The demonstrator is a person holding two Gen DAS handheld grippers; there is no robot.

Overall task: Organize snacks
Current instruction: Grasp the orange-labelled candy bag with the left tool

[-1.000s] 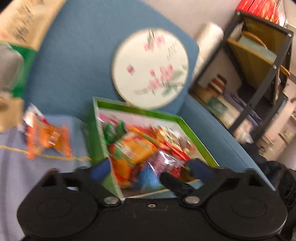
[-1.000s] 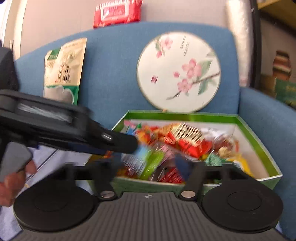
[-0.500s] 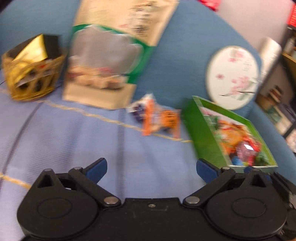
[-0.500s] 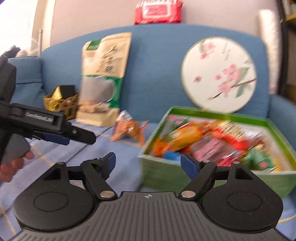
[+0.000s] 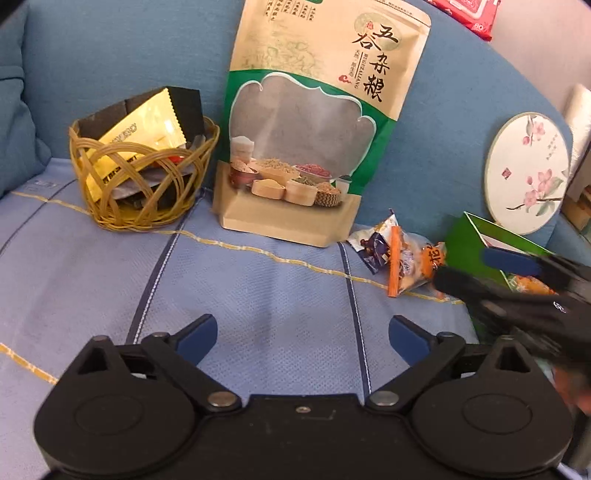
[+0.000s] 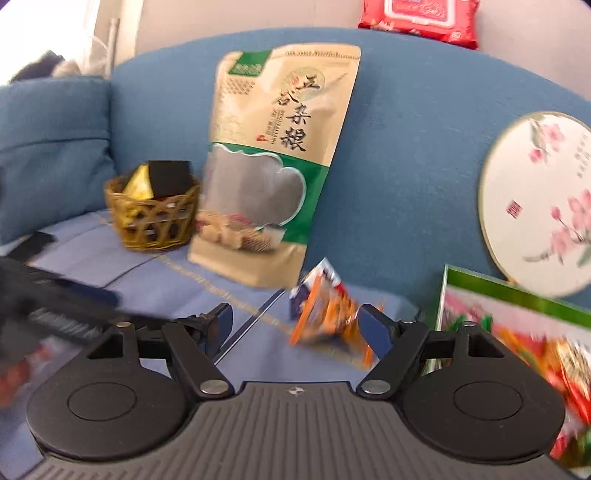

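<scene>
An orange and blue snack packet (image 5: pixel 400 254) lies on the blue sofa seat, between a tall beige and green grain pouch (image 5: pixel 314 122) and a green box of snacks (image 5: pixel 495 254). A wicker basket (image 5: pixel 142 173) with gold and black packets stands left of the pouch. My left gripper (image 5: pixel 301 334) is open and empty over the bare seat. My right gripper (image 6: pixel 295 321) is open and empty, just short of the snack packet (image 6: pixel 325 314). The pouch (image 6: pixel 273 166), basket (image 6: pixel 155 218) and green box (image 6: pixel 517 332) show in the right wrist view too. The right gripper also shows in the left wrist view (image 5: pixel 491 273), blurred.
A round floral fan (image 5: pixel 528 173) leans on the sofa back behind the green box. A red wipes pack (image 6: pixel 419 18) lies on top of the sofa back. A blue cushion (image 6: pixel 48 155) sits at the left end.
Both grippers have swung left, away from the green box. The left now faces the basket and pouch. The right now faces the orange packet, closer than before.
</scene>
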